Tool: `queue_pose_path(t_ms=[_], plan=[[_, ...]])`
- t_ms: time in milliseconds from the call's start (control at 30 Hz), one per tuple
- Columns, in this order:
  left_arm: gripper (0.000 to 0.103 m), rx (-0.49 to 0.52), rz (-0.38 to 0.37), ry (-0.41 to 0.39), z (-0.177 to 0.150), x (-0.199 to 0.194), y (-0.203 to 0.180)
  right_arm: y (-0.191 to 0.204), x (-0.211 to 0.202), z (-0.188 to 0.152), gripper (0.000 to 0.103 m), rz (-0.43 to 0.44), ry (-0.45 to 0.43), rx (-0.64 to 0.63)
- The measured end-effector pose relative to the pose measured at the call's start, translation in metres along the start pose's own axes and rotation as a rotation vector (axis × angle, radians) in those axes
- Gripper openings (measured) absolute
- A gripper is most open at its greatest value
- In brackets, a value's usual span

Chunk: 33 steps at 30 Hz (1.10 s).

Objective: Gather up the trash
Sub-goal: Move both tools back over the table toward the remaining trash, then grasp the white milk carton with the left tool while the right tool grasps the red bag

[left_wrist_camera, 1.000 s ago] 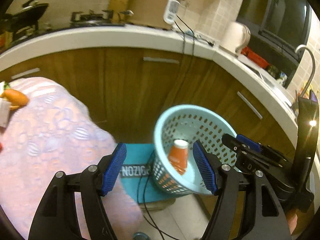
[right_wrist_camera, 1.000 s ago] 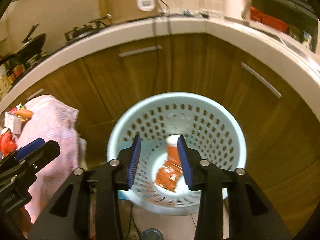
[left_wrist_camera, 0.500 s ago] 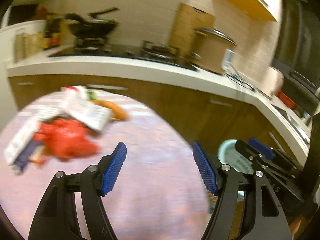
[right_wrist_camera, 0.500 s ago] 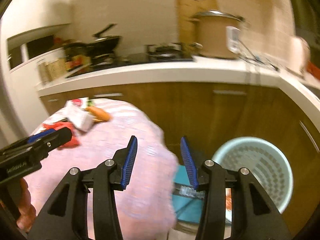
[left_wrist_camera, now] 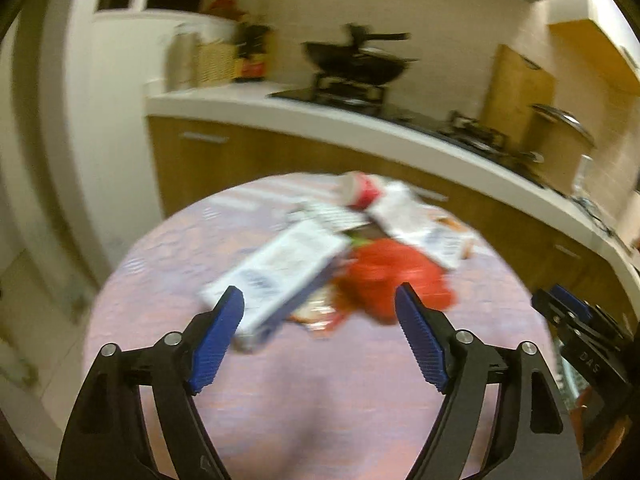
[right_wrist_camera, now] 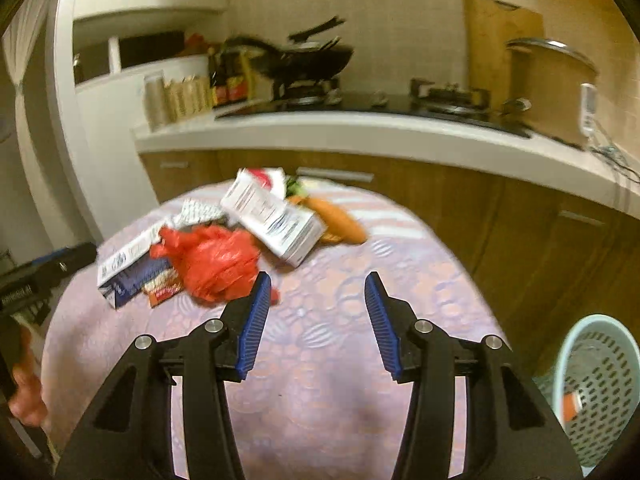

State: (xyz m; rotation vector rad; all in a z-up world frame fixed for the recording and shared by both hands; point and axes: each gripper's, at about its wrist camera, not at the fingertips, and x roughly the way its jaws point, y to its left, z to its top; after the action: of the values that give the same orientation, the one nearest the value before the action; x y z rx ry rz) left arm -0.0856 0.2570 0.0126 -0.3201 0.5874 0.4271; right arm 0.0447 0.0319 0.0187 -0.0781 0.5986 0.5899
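Note:
A pile of trash lies on a round table with a pink cloth [right_wrist_camera: 320, 360]: a crumpled red plastic bag [right_wrist_camera: 216, 260] [left_wrist_camera: 384, 276], a white and blue box [left_wrist_camera: 280, 272] [right_wrist_camera: 128, 264], a second white box [right_wrist_camera: 272, 216], an orange carrot-like item [right_wrist_camera: 340, 220] and a red and white cup [left_wrist_camera: 360, 190]. My left gripper [left_wrist_camera: 318, 340] is open and empty, just short of the pile. My right gripper [right_wrist_camera: 316, 320] is open and empty, to the right of the red bag. A light blue basket [right_wrist_camera: 600, 392] stands on the floor at the right.
A curved white counter with wooden cabinets [right_wrist_camera: 400, 136] runs behind the table, with a stove and a wok [right_wrist_camera: 304, 60] and a large pot [right_wrist_camera: 556, 80] on it. The other gripper shows at each view's edge [left_wrist_camera: 580, 340] [right_wrist_camera: 36, 280].
Both grippers have swung left from the blue basket to the table. The trash pile now sits in front of them. Both stayed open and empty.

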Motion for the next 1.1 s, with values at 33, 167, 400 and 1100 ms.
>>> queue_pose_path(t_ms=[33, 167, 400, 1100], plan=[[0.079, -0.011, 0.011, 0.008, 0.000, 0.003, 0.009, 0.003, 0.007, -0.002, 0.046, -0.001, 0.013, -0.004], [0.080, -0.069, 0.025, 0.098, -0.009, 0.027, 0.042, 0.008, 0.029, -0.013, 0.046, -0.007, 0.059, 0.000], [0.079, -0.062, -0.126, 0.161, -0.020, 0.050, 0.029, -0.001, 0.049, -0.019, 0.049, -0.017, 0.115, 0.034], [0.083, 0.063, -0.097, 0.207, -0.009, 0.075, 0.011, 0.025, 0.040, 0.011, 0.065, 0.067, 0.104, -0.065]])
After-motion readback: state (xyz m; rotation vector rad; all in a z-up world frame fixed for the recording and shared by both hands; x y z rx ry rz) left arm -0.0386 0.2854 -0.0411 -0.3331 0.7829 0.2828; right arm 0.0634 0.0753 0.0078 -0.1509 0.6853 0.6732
